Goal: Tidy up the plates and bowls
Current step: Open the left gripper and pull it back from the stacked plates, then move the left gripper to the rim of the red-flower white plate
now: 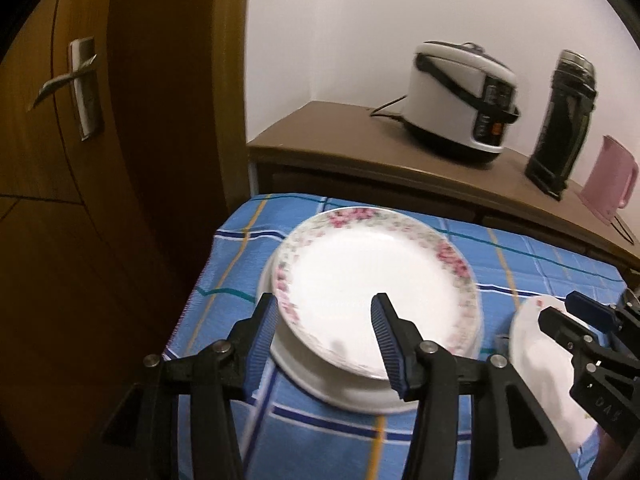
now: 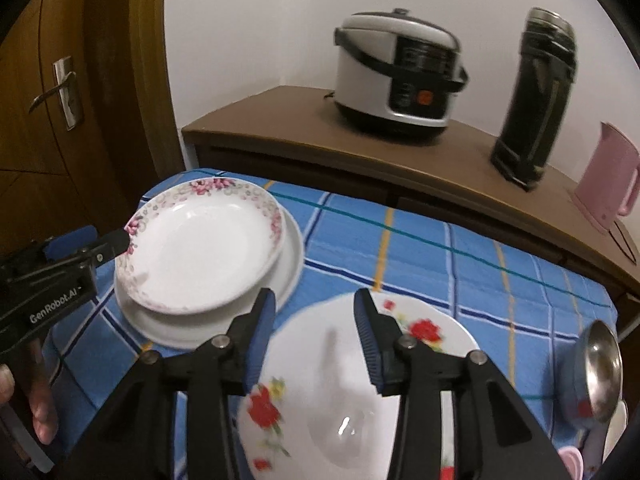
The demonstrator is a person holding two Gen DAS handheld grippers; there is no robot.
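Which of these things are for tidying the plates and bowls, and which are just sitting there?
For the job:
- pink-flowered plate, on top of a plain white plate
- red-flowered plate
- clear bowl sitting on it
- steel bowl at the table's right edge

Just sitting there:
- rice cooker
- black flask
- pink kettle
- door handle

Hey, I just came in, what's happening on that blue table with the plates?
A person is sorting dishes with a handheld gripper in each hand. The left gripper is open over the pink-flowered plate, which sits stacked on a plain white plate. The right gripper is open above a red-flowered plate beside the stack. Neither holds anything. A metal bowl waits at the right edge of the blue checked tablecloth.
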